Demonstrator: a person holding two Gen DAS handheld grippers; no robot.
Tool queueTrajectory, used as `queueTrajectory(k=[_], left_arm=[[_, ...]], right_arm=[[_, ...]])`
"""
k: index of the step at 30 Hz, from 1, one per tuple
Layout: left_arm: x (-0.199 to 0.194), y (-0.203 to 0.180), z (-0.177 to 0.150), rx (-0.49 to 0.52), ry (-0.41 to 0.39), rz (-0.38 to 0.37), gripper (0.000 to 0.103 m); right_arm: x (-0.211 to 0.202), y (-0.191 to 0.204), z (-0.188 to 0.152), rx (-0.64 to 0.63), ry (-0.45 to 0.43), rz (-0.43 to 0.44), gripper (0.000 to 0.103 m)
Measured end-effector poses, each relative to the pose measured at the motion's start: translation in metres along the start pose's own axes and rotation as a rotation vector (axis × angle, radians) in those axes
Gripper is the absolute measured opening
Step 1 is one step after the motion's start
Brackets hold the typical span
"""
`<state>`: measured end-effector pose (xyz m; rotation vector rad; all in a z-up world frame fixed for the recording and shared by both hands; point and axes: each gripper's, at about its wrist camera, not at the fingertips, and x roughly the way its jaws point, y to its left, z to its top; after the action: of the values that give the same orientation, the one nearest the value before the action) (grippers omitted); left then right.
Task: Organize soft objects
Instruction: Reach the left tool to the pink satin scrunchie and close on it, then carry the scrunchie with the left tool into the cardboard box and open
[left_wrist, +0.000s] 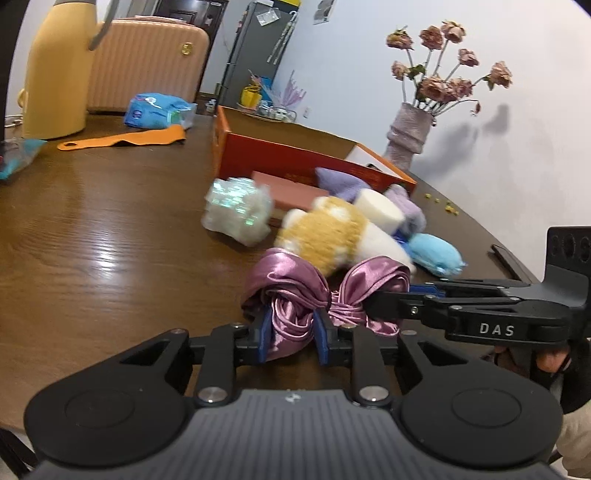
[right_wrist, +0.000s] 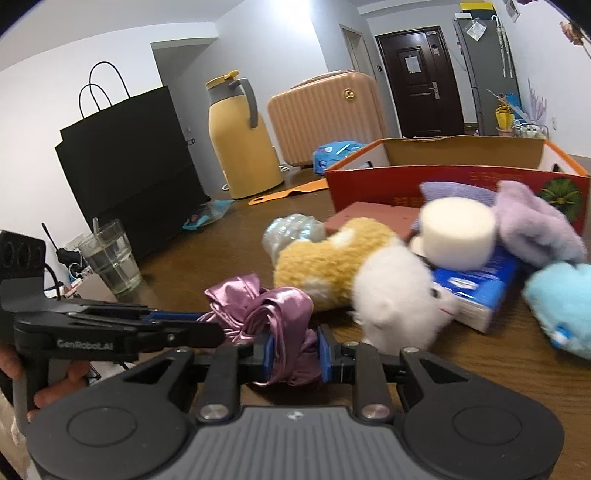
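Observation:
A pink satin cloth (left_wrist: 295, 295) lies bunched on the brown table (left_wrist: 110, 229), held at both ends. My left gripper (left_wrist: 293, 338) is shut on its left part. My right gripper (right_wrist: 294, 352) is shut on its other part (right_wrist: 291, 317) and reaches in from the right in the left wrist view (left_wrist: 373, 301). Behind the cloth lies a yellow and white plush toy (left_wrist: 328, 232), a white sponge (left_wrist: 378, 208), purple cloths (right_wrist: 532, 221), a blue plush (right_wrist: 561, 295) and a shiny bubble-wrap bundle (left_wrist: 238, 210). An open orange-red box (right_wrist: 461, 177) stands behind them.
A yellow jug (right_wrist: 240, 147), a peach suitcase (right_wrist: 325, 110), a black paper bag (right_wrist: 125, 162) and a glass of water (right_wrist: 110, 258) stand on the left. A vase of dried roses (left_wrist: 410, 129) stands at the back right. A blue tissue pack (right_wrist: 476, 291) lies under the sponge.

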<state>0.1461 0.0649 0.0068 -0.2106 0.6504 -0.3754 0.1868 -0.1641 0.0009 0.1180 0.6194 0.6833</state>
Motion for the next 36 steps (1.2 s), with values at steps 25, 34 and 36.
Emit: queueTrajectory(k=[25,34,36], left_arm=[[-0.026,-0.058,0.025,0.134,-0.089,-0.037,0.015],[-0.025,-0.060,0.071,0.167,-0.158,-0.029,0.015],[-0.023,-0.061,0.087,0.173,-0.171,-0.024,0.015]], right_arm=[[-0.061,-0.011,0.022,-0.084,-0.088,0.018,0.017],[-0.060,-0.016,0.068,-0.123,-0.133,0.019,0.017],[-0.059,-0.020,0.084,-0.126,-0.141,0.018,0.017]])
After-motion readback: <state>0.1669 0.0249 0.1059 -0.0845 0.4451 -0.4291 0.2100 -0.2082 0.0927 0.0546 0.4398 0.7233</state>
